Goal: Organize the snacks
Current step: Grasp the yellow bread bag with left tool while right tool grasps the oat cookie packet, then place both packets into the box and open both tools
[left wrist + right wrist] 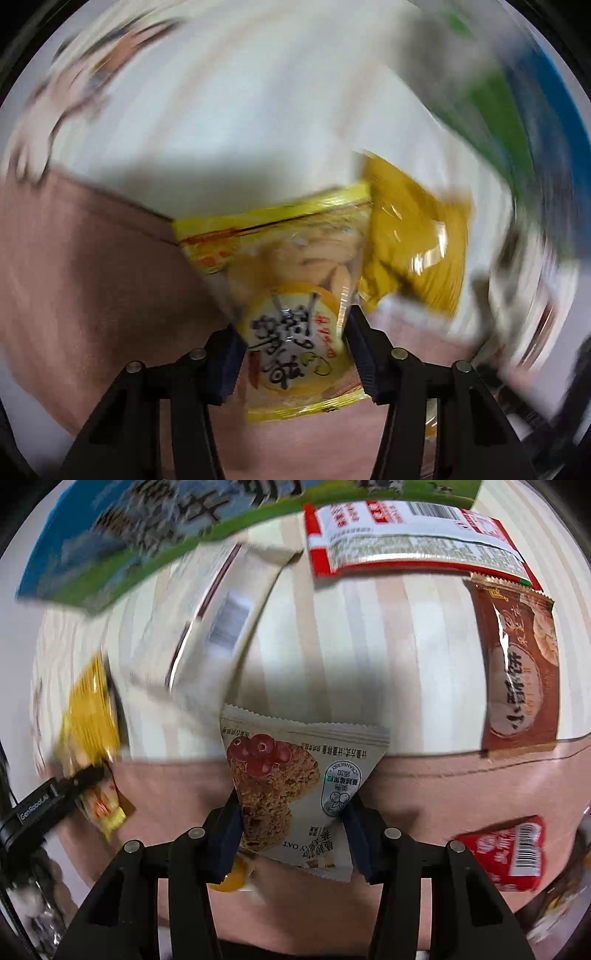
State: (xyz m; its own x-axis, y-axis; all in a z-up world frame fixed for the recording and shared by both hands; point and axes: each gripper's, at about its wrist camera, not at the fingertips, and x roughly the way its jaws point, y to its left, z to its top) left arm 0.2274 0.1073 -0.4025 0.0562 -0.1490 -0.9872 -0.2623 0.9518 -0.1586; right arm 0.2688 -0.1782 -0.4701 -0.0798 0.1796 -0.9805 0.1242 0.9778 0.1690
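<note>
My left gripper (293, 332) is shut on a yellow snack packet (291, 295) with black Chinese lettering, held above a pink mat (92, 277). A darker yellow packet (417, 236) lies just right of it on the pale wooden board (240, 129). My right gripper (291, 808) is shut on a white cranberry oat bar packet (295, 782), held over the edge between the pink mat (443, 786) and the striped wooden board (351, 646). The left gripper with its yellow packet also shows at the left of the right wrist view (92, 786). The left wrist view is motion-blurred.
On the board lie a brown biscuit packet (521, 668), a red-and-white packet (406, 535), a white packet (221, 609) and a blue-green box (155, 535). A red packet (509, 853) lies on the mat at the right. The blue-green box also shows in the left wrist view (517, 110).
</note>
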